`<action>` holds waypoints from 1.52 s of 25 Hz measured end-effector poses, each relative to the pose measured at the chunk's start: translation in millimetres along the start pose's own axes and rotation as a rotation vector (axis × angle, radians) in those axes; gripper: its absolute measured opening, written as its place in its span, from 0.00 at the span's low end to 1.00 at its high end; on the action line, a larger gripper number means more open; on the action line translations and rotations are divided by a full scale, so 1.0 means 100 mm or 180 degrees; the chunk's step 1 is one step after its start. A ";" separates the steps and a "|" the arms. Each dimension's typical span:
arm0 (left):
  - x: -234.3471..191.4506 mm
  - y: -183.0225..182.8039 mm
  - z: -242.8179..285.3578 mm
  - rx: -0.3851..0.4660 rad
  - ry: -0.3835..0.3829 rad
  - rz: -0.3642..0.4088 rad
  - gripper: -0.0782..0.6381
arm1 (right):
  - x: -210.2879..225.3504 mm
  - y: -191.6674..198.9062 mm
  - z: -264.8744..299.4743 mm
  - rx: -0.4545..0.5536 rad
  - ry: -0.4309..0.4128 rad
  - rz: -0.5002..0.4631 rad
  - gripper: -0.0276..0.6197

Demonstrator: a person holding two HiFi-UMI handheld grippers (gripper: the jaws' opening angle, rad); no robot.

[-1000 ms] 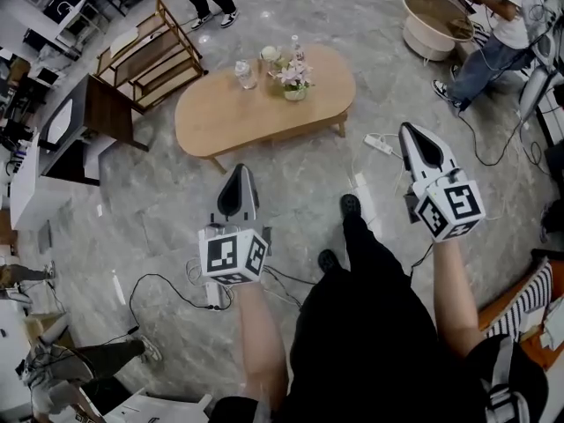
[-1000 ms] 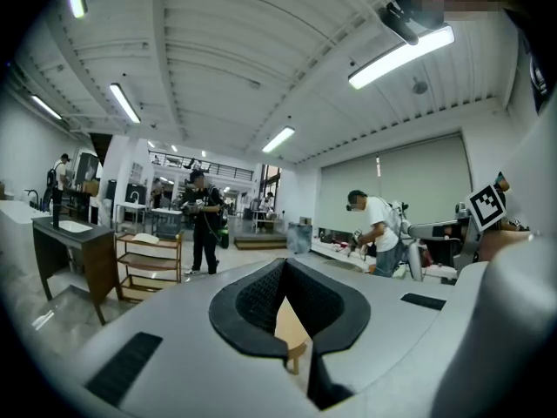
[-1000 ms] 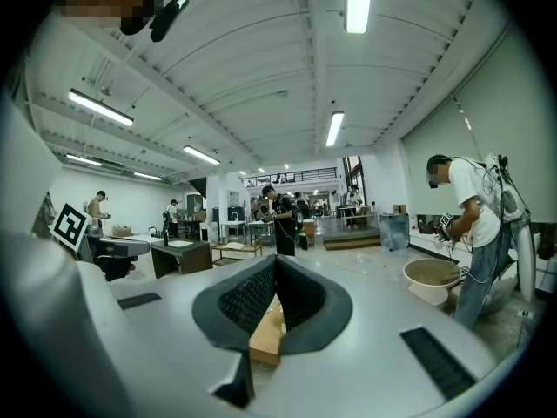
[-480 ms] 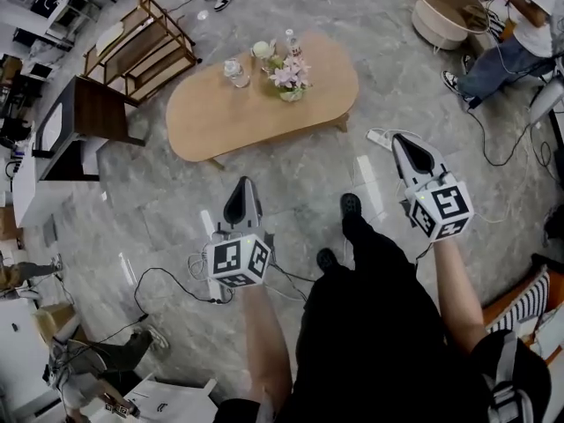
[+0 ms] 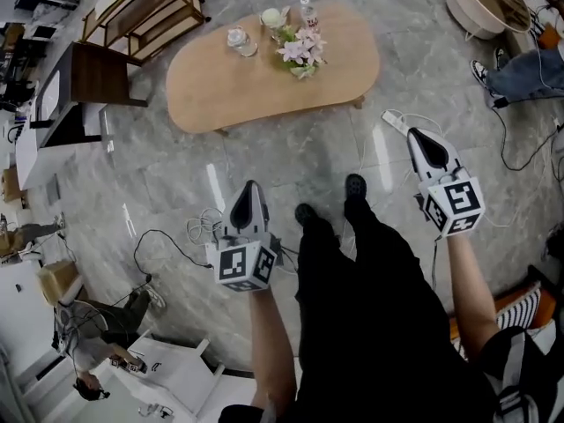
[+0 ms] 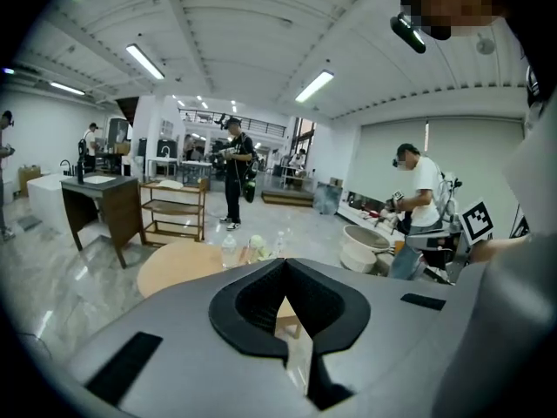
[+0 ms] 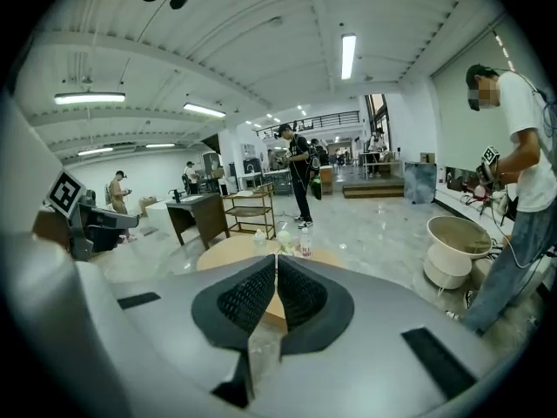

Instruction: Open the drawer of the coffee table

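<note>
Head view looks steeply down on the person's dark trousers and black shoes (image 5: 355, 186) on the grey marble floor (image 5: 291, 161). The left gripper (image 5: 249, 186) hangs just left of the shoes, over a tangle of cables (image 5: 198, 232). The right gripper (image 5: 414, 133) is out to the right, with its tip near a white power strip (image 5: 396, 122).

In the left gripper view, the left gripper (image 6: 283, 264) has its jaws pressed together with nothing between them. In the right gripper view, the right gripper (image 7: 275, 259) is likewise closed and empty. Both point toward the coffee table (image 5: 264, 77), well apart from it.

A band of bare floor runs between the gripper tips and the table's long, curved near edge. Only cords cross it, on the right side. From above, the drawer cannot be made out under the oval wooden top. A glass (image 5: 238, 38), a bottle (image 5: 308, 11) and a pot of flowers (image 5: 300, 53) stand on the far half, leaving the near half bare.

A dark desk (image 5: 97, 82) stands left of the table's end, with a strip of floor between them. A wooden shelf (image 5: 145, 7) stands beyond the desk. At the far right are a round tub (image 5: 489, 3) and another person's legs (image 5: 529, 73).
</note>
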State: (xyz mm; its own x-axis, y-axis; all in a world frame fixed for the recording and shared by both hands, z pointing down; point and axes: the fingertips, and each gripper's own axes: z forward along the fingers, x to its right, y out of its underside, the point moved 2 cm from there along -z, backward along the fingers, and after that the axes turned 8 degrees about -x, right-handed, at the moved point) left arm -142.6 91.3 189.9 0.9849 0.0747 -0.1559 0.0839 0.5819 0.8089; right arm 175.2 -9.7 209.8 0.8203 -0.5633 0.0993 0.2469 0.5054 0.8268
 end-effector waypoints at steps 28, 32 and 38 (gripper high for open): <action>-0.39 1.64 1.86 -0.0454 0.0533 0.0028 0.13 | -0.75 1.70 1.67 -0.0578 -0.0803 -0.0045 0.06; -0.50 1.95 2.24 -0.0576 0.0679 0.0179 0.13 | -0.63 1.99 2.00 -0.0677 -0.0742 -0.0131 0.06; -0.73 2.49 2.79 -0.0922 0.0857 0.0278 0.13 | -0.47 2.55 2.48 -0.1017 -0.0618 -0.0235 0.06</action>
State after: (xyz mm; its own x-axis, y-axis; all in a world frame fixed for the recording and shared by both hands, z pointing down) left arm -152.0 5.2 560.8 0.9084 0.3211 -0.2677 -0.0823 0.7652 0.6385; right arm 71.9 -16.3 553.2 0.6888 -0.7037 0.1744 0.4752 0.6199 0.6244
